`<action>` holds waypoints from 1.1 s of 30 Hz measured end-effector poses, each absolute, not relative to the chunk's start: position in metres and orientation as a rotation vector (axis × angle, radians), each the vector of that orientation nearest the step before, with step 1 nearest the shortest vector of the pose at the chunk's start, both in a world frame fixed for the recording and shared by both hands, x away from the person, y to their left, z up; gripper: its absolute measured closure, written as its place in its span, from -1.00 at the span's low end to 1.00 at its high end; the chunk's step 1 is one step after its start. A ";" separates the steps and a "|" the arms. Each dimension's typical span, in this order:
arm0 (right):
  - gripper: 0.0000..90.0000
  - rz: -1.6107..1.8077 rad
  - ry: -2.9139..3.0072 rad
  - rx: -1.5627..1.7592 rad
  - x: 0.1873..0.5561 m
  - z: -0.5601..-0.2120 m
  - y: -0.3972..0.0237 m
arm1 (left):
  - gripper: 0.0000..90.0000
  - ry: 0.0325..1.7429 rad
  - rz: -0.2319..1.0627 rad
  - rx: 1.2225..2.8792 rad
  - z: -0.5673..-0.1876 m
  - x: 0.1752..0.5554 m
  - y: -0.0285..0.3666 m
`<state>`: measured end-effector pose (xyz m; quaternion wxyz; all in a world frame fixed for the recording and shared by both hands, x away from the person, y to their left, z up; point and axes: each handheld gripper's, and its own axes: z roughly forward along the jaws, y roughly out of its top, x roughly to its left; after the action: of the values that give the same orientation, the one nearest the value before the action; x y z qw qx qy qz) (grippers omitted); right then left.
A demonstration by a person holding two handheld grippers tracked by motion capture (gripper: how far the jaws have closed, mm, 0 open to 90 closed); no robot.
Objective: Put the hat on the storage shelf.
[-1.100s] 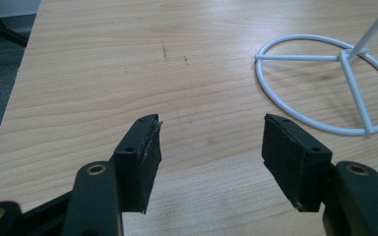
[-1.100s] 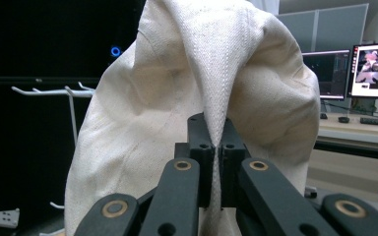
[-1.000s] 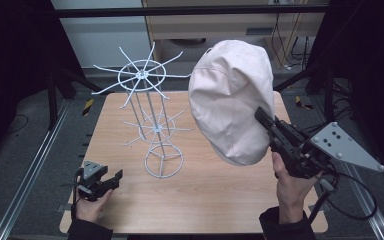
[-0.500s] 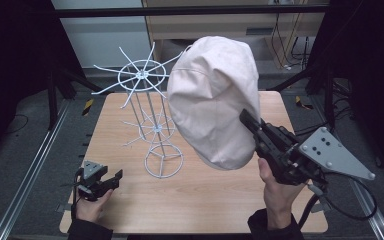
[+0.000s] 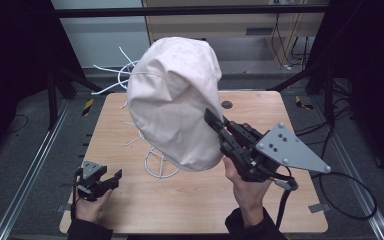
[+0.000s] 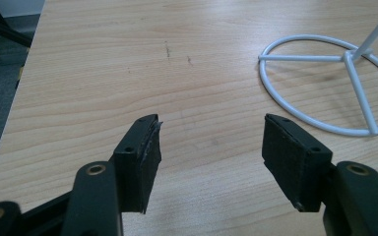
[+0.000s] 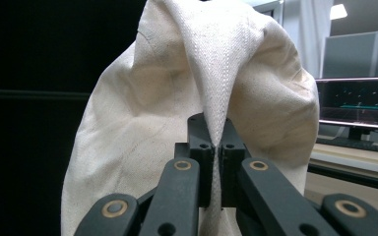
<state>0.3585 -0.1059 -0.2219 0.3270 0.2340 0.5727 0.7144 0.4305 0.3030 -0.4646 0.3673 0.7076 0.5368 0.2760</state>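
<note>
On the near left corner of the pale wooden table [image 5: 190, 205], the left gripper [image 5: 101, 181] rests low with its jaws spread apart and nothing between them. The right gripper [image 5: 215, 121] pinches a fold of one cream cloth hat [image 5: 175, 100], held up above the table's middle. One white wire rack [image 5: 157, 162] stands behind the hat, with dark floor and a pale wall beyond.

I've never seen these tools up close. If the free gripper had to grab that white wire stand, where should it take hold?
Probably the thin upright rod just above the ring base, approached from the left gripper's side; its open jaws already face it.
</note>
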 end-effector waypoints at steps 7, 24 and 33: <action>0.97 1.829 1.566 0.605 0.364 -0.231 -0.092 | -0.12 1.382 0.707 1.817 -0.465 0.431 0.304; 0.95 1.745 1.738 0.638 0.378 -0.258 -0.088 | -0.13 1.383 0.707 1.819 -0.465 0.431 0.303; 0.94 1.704 1.789 0.669 0.384 -0.269 -0.092 | -0.13 1.384 0.707 1.821 -0.466 0.431 0.303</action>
<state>0.3839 -0.0918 -0.2694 0.2870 0.2503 0.6695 0.6377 0.4313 0.3031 -0.4658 0.3654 0.7080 0.5382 0.2748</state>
